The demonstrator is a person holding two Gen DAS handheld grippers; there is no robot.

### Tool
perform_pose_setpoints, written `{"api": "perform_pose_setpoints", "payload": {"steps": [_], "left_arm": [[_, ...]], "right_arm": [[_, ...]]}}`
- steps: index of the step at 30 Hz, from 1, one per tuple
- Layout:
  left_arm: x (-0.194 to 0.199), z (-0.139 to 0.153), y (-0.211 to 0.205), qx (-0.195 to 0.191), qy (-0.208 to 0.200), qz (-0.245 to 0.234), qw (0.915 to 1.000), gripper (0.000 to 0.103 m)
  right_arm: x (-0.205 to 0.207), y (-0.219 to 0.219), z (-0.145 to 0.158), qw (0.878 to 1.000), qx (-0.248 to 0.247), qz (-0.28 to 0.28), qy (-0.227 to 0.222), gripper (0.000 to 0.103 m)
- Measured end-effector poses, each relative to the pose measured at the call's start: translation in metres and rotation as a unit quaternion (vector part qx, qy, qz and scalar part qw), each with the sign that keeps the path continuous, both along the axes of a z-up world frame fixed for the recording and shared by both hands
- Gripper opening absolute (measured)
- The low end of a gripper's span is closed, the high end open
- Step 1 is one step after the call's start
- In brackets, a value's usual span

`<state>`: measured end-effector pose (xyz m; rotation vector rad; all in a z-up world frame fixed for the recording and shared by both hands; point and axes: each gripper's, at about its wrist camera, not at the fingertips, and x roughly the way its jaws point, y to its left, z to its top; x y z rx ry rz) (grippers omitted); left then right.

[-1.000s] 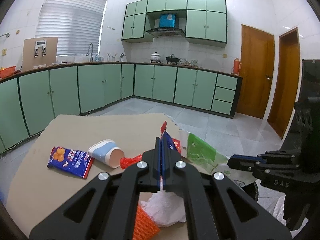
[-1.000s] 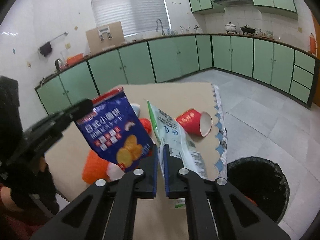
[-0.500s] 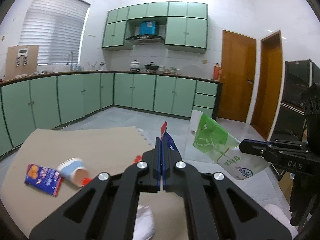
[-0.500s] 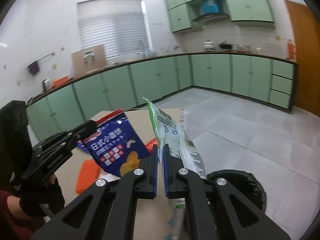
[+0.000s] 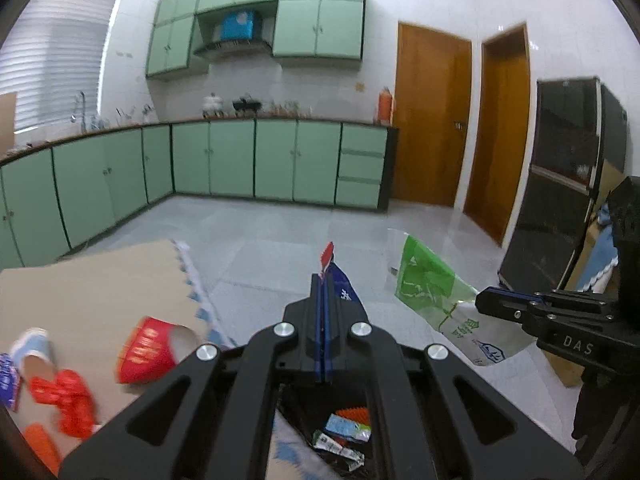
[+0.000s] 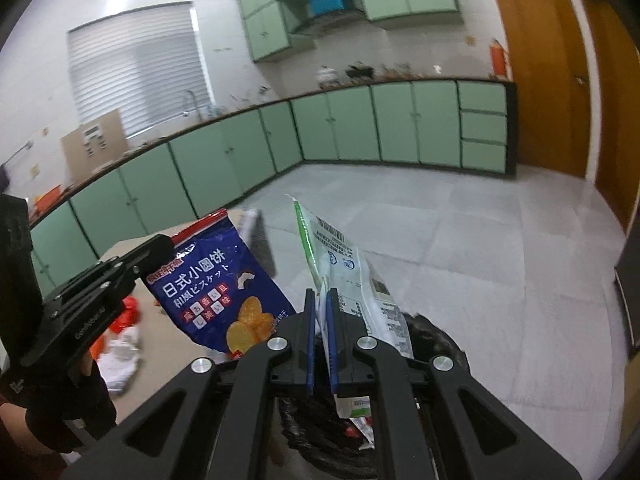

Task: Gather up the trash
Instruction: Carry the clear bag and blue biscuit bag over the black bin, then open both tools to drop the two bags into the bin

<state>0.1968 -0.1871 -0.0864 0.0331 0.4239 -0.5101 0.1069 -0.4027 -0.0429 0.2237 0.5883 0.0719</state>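
Observation:
My left gripper [image 5: 323, 280] is shut on a blue biscuit bag [image 6: 224, 280], seen edge-on in the left wrist view [image 5: 344, 292]. My right gripper [image 6: 321, 300] is shut on a green-and-white plastic bag [image 6: 352, 280], which also shows in the left wrist view [image 5: 436, 296]. Both bags hang over a black-lined trash bin [image 5: 340, 432], also in the right wrist view [image 6: 432, 340], with wrappers inside.
A tan mat [image 5: 88, 292] on the floor carries a red paper cup [image 5: 152, 350], a blue-and-white cup [image 5: 30, 350], red and orange wrappers [image 5: 64, 404] and white tissue [image 6: 120, 364]. Green cabinets line the walls; wooden doors and a dark cabinet [image 5: 560, 200] stand at the right.
Both grippers have swung right from above the mat to over the trash bin, each still holding its bag. The bin now sits directly below them.

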Motion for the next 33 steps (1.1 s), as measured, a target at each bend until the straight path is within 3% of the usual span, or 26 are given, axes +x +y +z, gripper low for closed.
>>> {"api": "perform_pose_setpoints", "payload": {"steps": [8, 10, 13, 16, 19, 22, 24, 27, 33], "left_arm": [[0.037, -0.049, -0.046, 0.043, 0.055, -0.017, 0.9974, 0.004], [0.042, -0.056, -0.05, 0.049, 0.063, -0.017, 0.9967, 0.004], [0.048, -0.062, -0.053, 0.053, 0.077, -0.016, 0.9955, 0.005], [0.051, -0.06, -0.05, 0.047, 0.081, -0.013, 0.9955, 0.012], [0.05, -0.054, -0.043, 0.04, 0.074, -0.008, 0.9964, 0.026], [0.046, -0.044, -0.033, 0.028, 0.072, -0.004, 0.997, 0.031], [0.043, -0.036, -0.023, 0.02, 0.068, 0.001, 0.9975, 0.037], [0.028, -0.019, 0.003, 0.012, 0.046, 0.016, 0.9988, 0.048], [-0.002, 0.001, 0.064, 0.011, 0.018, 0.064, 0.9977, 0.059]], "right_arm": [[0.03, -0.035, -0.053, 0.998, 0.031, -0.022, 0.046, 0.006], [0.033, -0.039, -0.061, 0.998, 0.035, -0.03, 0.053, 0.01], [0.036, -0.05, -0.073, 0.996, 0.044, -0.039, 0.063, 0.031], [0.038, -0.055, -0.076, 0.996, 0.043, -0.047, 0.069, 0.031], [0.034, -0.054, -0.071, 0.996, 0.036, -0.053, 0.062, 0.037], [0.027, -0.05, -0.06, 0.997, 0.028, -0.059, 0.049, 0.055], [0.021, -0.043, -0.05, 0.997, 0.018, -0.066, 0.036, 0.074], [0.012, -0.028, -0.034, 0.998, 0.001, -0.068, 0.014, 0.088], [0.001, 0.022, -0.003, 0.999, -0.02, -0.028, -0.033, 0.094]]}}
